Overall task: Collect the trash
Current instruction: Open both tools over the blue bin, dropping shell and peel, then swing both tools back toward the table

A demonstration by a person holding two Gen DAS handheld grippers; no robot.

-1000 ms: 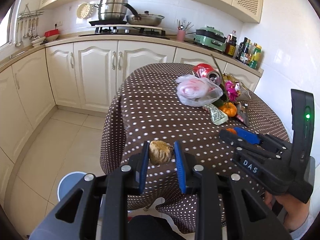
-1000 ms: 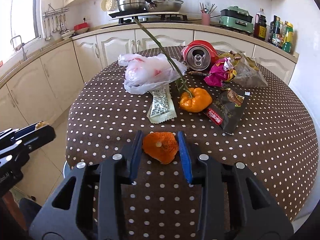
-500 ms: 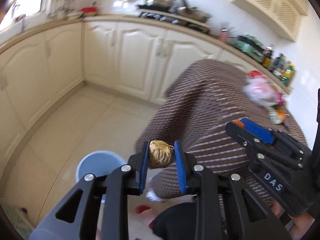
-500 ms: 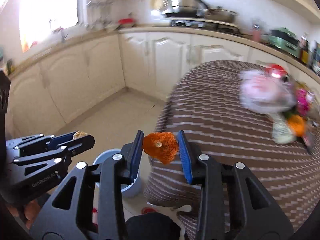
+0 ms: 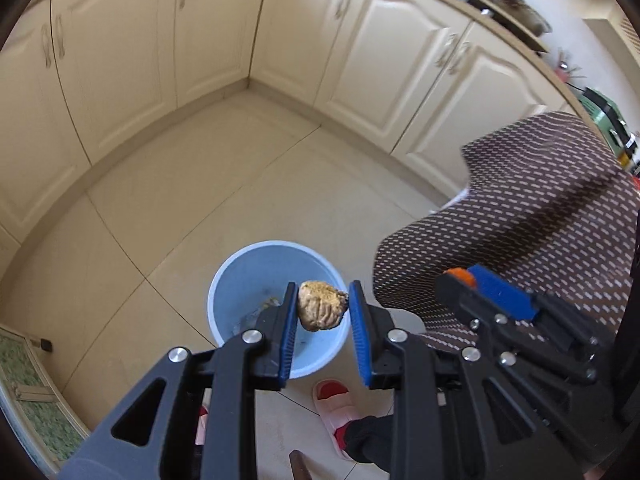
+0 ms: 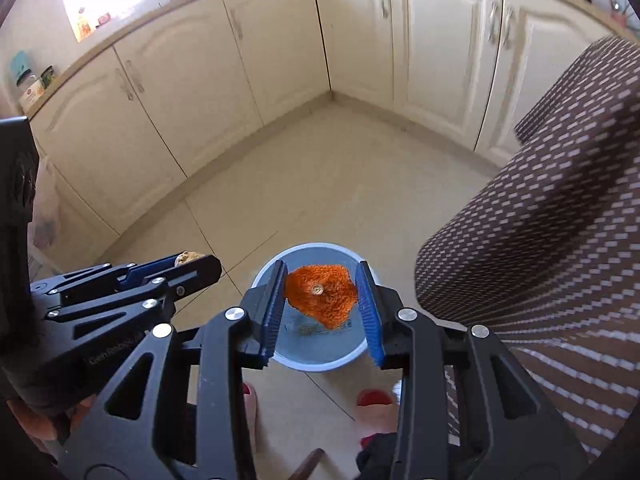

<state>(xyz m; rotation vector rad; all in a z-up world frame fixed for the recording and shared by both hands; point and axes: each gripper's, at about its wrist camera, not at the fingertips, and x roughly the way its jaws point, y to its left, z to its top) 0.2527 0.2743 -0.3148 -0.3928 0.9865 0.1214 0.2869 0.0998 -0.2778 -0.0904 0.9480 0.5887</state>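
My left gripper [image 5: 322, 312] is shut on a tan crumpled lump of trash [image 5: 320, 310] and holds it over the light blue bin [image 5: 248, 276] on the floor. My right gripper [image 6: 322, 300] is shut on an orange peel [image 6: 322, 296] and holds it over the same bin [image 6: 320, 360]. The bin holds a few scraps at its bottom. The right gripper shows at the right of the left wrist view [image 5: 460, 278]. The left gripper shows at the left of the right wrist view [image 6: 196, 262], beside the bin.
The table with its brown dotted cloth [image 5: 540, 220] hangs close to the right of the bin [image 6: 560, 220]. Cream cabinets [image 5: 200, 32] line the corner behind. The person's slippered feet [image 5: 334, 404] stand just below the bin. A green mat [image 5: 28, 396] lies at left.
Both grippers have swung left and down from the table to above the blue bin, still holding their pieces. The table's trash pile has left the views.
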